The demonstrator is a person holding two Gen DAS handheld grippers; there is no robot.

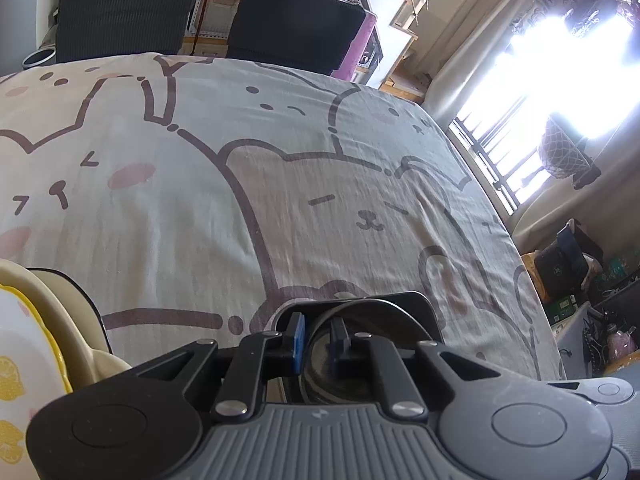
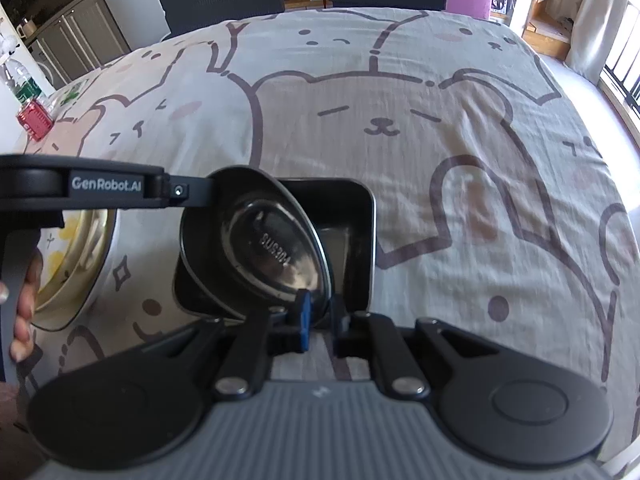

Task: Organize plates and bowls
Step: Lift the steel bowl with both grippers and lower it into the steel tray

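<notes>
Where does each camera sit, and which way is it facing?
Left wrist: on the left tongs, looking forward and down across the bear-print tablecloth toward chairs and a window; only its own tongs show, astride the rim of the steel bowl.
Right wrist: on the right tongs, looking down at the steel bowl tilted in the black tray; its tongs, the left tongs side-on and a hand show.
Shared: steel bowl, black tray, tablecloth, chairs.
</notes>
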